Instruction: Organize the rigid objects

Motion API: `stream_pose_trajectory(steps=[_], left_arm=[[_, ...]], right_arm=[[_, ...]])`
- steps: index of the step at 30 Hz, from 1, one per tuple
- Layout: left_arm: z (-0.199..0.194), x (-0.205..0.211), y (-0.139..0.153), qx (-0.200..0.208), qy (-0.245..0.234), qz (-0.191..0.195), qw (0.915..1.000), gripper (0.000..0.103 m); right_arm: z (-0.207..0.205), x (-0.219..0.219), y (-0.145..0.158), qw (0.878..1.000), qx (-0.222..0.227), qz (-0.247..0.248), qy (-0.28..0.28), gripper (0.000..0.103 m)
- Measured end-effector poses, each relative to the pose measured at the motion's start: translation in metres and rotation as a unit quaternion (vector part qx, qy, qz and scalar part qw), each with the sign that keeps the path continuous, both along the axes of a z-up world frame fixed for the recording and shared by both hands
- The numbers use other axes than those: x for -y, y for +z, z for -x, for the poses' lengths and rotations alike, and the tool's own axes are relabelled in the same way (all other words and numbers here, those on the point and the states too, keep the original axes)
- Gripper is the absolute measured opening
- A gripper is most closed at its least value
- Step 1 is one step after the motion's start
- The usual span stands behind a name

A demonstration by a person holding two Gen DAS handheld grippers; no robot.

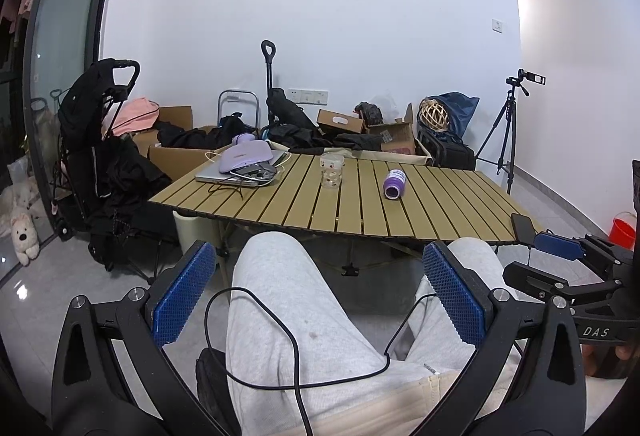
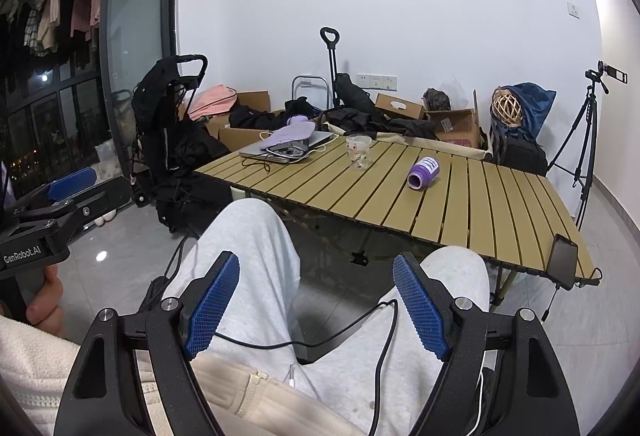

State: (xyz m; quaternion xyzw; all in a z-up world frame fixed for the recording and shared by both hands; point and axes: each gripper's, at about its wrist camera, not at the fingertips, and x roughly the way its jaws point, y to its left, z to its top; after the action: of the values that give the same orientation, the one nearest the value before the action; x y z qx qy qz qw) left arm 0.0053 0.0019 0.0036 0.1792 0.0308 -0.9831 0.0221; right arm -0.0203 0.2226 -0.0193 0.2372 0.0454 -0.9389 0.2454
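Upright clear cup (image 1: 332,170), purple bottle (image 1: 394,185) toppled.

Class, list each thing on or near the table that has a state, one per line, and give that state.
purple bottle: lying on its side
clear cup: upright
laptop: lid closed
phone: screen dark, cable attached
left gripper: open, holding nothing
right gripper: open, holding nothing

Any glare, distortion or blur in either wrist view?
Left wrist: strong fisheye bowing of the door frame, dark corner vignette, small glare spots on the floor tiles, sharp slatted table. Right wrist: same bowing, floor glare spot, night-dark window, no motion blur.
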Motion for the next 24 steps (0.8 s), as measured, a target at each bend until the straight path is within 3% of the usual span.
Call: stream_pose_trajectory(steps=[24], left_arm=[[-0.0015,0.0006,0.0021,0.001,-0.005,0.003,1.0000,0.103]], right_arm=[[-0.0013,0.0003,0.0006,1.000,0.001,-0.001,0.002,0.084]])
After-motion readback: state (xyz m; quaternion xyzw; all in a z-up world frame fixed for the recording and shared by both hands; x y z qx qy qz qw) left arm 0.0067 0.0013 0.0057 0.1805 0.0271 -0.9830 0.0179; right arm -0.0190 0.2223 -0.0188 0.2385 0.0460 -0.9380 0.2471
